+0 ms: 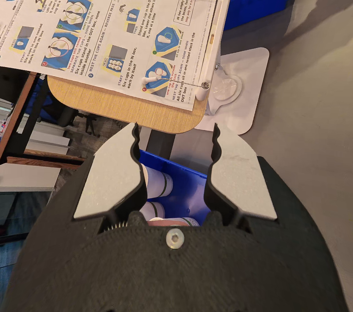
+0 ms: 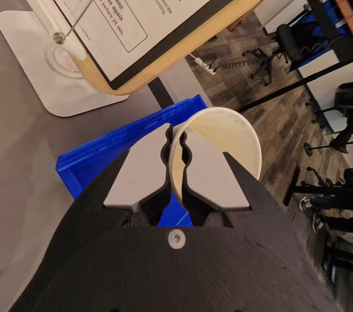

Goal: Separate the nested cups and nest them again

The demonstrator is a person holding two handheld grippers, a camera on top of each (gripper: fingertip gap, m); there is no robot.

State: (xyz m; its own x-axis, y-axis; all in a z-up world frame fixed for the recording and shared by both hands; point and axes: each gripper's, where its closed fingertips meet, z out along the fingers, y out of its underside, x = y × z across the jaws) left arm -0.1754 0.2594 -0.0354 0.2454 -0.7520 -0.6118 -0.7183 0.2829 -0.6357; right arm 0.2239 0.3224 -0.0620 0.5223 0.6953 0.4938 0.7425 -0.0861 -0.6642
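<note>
One white cup (image 2: pixel 225 142) hangs above the blue bin (image 2: pixel 122 142), its wall pinched between the right gripper's (image 2: pixel 176 131) fingers. Spread wide and bare, the left gripper (image 1: pixel 175 127) hovers over more cups (image 1: pixel 158 182) lying in a bin (image 1: pixel 183 171).

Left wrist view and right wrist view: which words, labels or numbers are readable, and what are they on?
Printed sheet on the wooden board: black, red and blue print beside small pictures; I do not copy its wording.
Cups in the blue bin: green bands, print too small to read.
White cup in the right claw: no writing shows.
</note>
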